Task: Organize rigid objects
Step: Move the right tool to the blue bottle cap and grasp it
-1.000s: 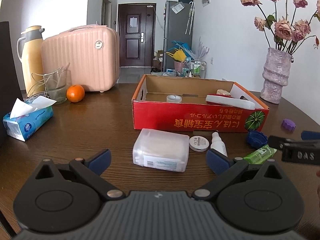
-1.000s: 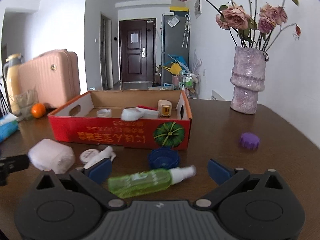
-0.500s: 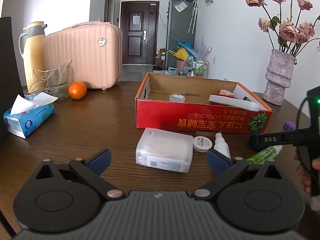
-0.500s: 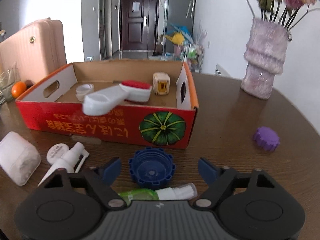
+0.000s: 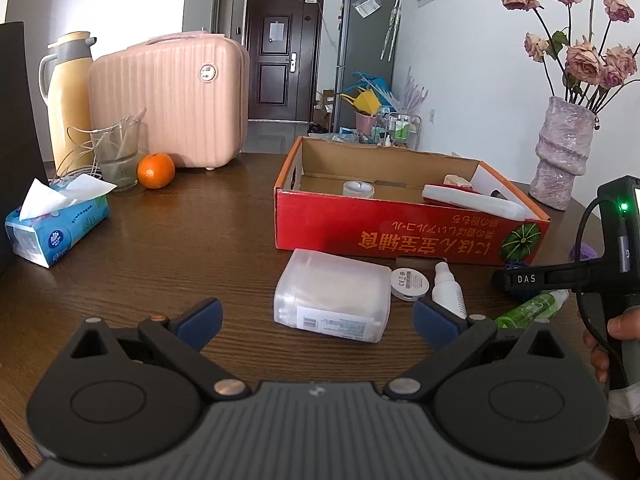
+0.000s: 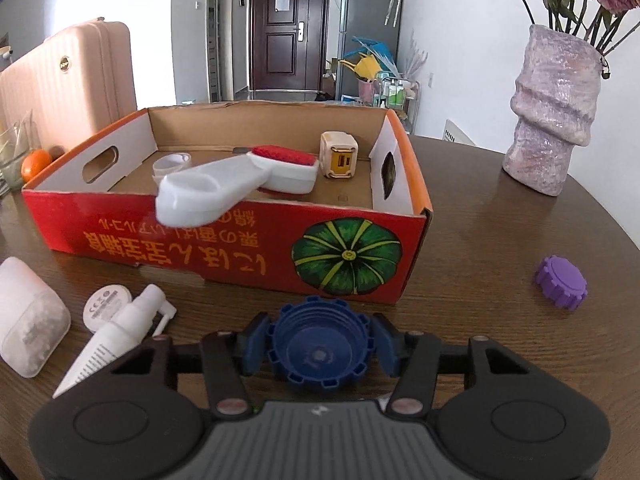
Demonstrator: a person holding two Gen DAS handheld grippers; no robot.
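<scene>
While your right gripper (image 6: pixel 319 350) has just been closing, its blue pads now sit against the two sides of the blue cap (image 6: pixel 318 344), which lies open side up on the table (image 6: pixel 500 280) directly between the fingers, just short of the red box (image 6: pixel 240 248). From the wrist view the pads look to be touching the ribbed rim, though you can't be sure how firmly they bite.

Expect the cap to be light, stiff plastic: it won't give under the pads, and the notched rim should keep it from slipping. Take it across its full width on the ribs, as you have it, since a hold off to one side would likely let it pivot or squirt out.

Your left gripper (image 5: pixel 316 320) hangs wide open with nothing between its pads; ahead of it lie the frosted plastic case (image 5: pixel 332 296), the white disc (image 5: pixel 409 283) and the white spray bottle (image 5: pixel 448 290).

Off to your right gripper's far right sits the purple cap (image 6: pixel 562 282). The green spray bottle (image 5: pixel 532 308) is partly hidden behind the gripper bodies, and the cap's underside and its contact with the table are out of sight.
</scene>
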